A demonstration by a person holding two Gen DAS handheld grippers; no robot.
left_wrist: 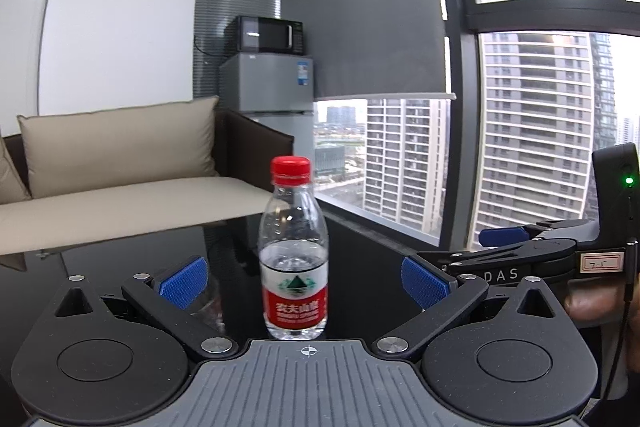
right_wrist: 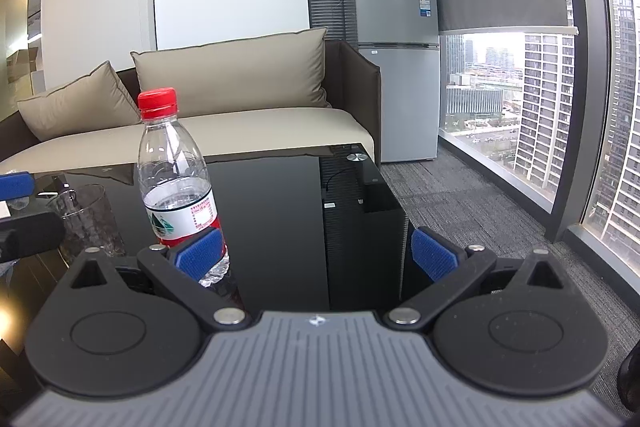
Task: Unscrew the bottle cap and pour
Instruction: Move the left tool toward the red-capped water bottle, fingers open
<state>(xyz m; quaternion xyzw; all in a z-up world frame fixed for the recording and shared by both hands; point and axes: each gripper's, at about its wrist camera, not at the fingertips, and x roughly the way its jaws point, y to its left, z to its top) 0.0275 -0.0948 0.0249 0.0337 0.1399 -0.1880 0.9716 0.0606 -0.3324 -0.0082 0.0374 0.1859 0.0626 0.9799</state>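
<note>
In the left wrist view, a beige sofa (left_wrist: 132,183) fills the left of the frame behind the black glass table (left_wrist: 120,259), whose far edge runs just in front of the seat. The left gripper (left_wrist: 304,281) stands wide, its blue pads (left_wrist: 184,281) well apart with free table on both sides of the bottle (left_wrist: 294,255), which stands upright at lower centre between them, touching neither; its red cap (left_wrist: 291,167) is on. A glass (left_wrist: 210,301) shows dimly behind the left pad. To the right, the table's edge drops toward the window (left_wrist: 536,131), and the right gripper (left_wrist: 460,255) reaches in from the right edge of the frame. In the right wrist view, the glass (right_wrist: 86,219) sits at left, just beside the bottle (right_wrist: 176,183), which stands left of centre, partly behind the left pad (right_wrist: 200,253). The right gripper (right_wrist: 316,255) is also spread wide, holding nothing; bare table (right_wrist: 280,219) lies between its pads. The table's right edge falls at centre right, with grey carpet (right_wrist: 480,211) beyond it up to the window at far right.
</note>
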